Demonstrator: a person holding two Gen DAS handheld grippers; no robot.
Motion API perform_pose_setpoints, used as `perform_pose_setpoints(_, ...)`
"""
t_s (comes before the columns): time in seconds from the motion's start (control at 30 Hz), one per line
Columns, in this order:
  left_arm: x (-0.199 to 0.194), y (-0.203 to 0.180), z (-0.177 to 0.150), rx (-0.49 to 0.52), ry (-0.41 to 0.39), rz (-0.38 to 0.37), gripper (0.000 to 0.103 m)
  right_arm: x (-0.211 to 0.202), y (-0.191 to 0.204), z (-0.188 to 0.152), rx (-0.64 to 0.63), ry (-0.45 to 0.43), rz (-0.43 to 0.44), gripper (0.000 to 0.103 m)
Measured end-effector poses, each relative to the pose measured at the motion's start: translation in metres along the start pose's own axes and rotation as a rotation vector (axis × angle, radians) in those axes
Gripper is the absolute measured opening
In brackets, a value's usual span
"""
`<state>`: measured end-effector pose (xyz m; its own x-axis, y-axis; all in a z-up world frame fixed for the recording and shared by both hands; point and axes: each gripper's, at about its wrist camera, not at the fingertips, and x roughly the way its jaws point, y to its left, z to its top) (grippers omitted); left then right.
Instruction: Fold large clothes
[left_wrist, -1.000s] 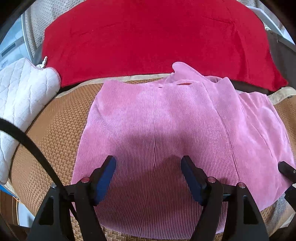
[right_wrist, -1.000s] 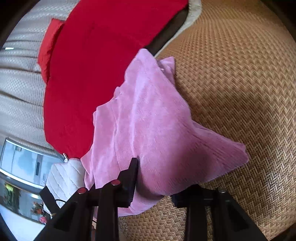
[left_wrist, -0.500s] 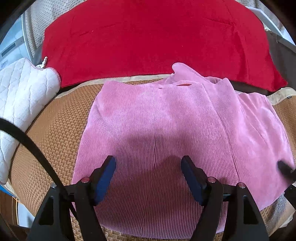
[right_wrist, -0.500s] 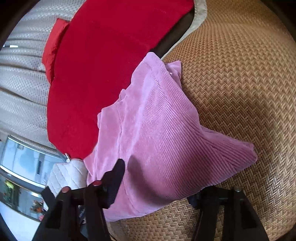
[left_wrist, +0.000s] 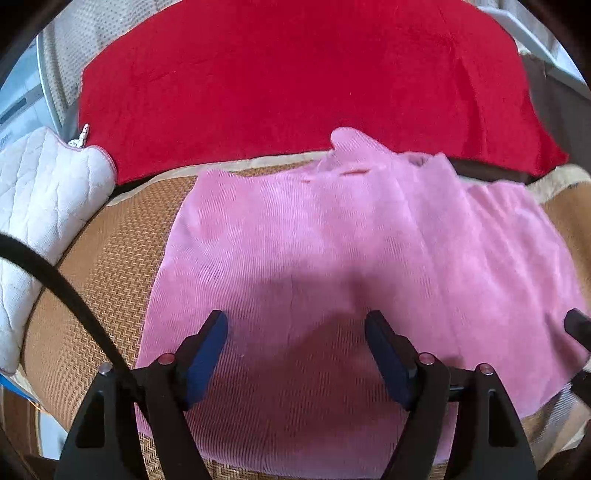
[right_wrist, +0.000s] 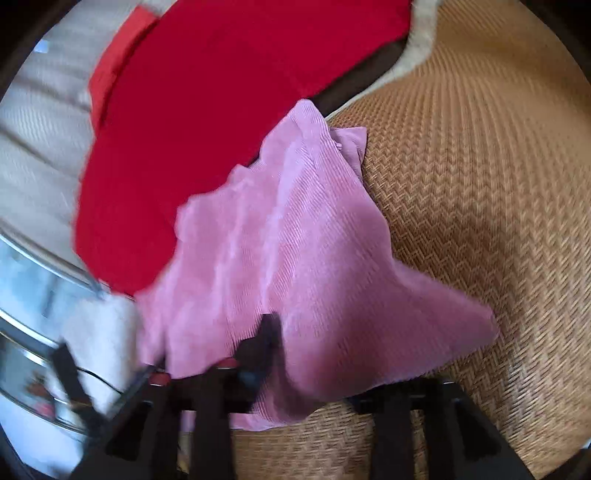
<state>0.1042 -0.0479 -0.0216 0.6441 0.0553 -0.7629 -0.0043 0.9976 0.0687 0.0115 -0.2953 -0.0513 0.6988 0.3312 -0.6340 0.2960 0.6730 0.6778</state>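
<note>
So we've got the pink ribbed corduroy-like garment spread mostly flat on the tan woven rattan mat, its far edge just touching the big red plush cushion at the back. No containers anywhere in either view, so nothing to report on that front.

Our left tongs are released, both blue-padded fingers spread wide and hanging just over the near part of the garment with cloth showing between them, not pinching anything. Off to the left of the mat sits a white quilted pad, well apart from the garment, and a black cable curves across that corner of the left wrist view.

Our right tongs are at the garment's right-hand side, where the cloth is bunched and lifted into a peaked fold over the mat. One dark finger lies on top of the fabric and the other is hidden under it, so fabric sits between them, but the right wrist view is motion-blurred and we can't tell whether they're actually clenched on it. The red cushion fills the upper left of that view.
</note>
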Motion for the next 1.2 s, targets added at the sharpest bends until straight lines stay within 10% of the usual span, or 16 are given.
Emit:
perform_pose_setpoints(0.4,0.021,-0.008,-0.009,0.066,-0.016,0.034,0.083,-0.045,-0.025,0.043,0.008,-0.056,-0.024,0.078)
perform_pose_setpoints(0.67,0.023,-0.009,-0.017,0.073,-0.044,0.039,0.085,0.067,-0.017,0.144,-0.079,0.228,-0.016,0.076)
perform_pose_setpoints(0.7,0.023,-0.009,-0.017,0.073,-0.046,0.038,0.086,0.076,-0.014,0.148,-0.081,0.239,-0.006,0.070)
perform_pose_setpoints(0.77,0.024,-0.007,-0.018,0.073,-0.054,0.041,0.088,0.089,0.003,0.148,-0.173,0.263,-0.038,0.026)
perform_pose_setpoints(0.9,0.028,-0.004,-0.016,0.067,-0.066,0.030,0.091,0.067,0.056,0.136,-0.404,0.101,-0.175,0.014)
perform_pose_setpoints(1.07,0.028,-0.005,-0.015,0.068,-0.059,0.037,0.093,0.091,0.026,0.132,-0.318,0.145,-0.230,0.027)
perform_pose_setpoints(1.13,0.023,0.003,-0.011,0.052,-0.033,0.029,0.092,0.071,0.027,0.132,-0.302,0.088,-0.264,0.070)
perform_pose_setpoints(1.2,0.009,0.024,-0.010,0.003,-0.056,0.067,0.091,0.046,0.034,0.125,-0.319,0.018,-0.267,0.074)
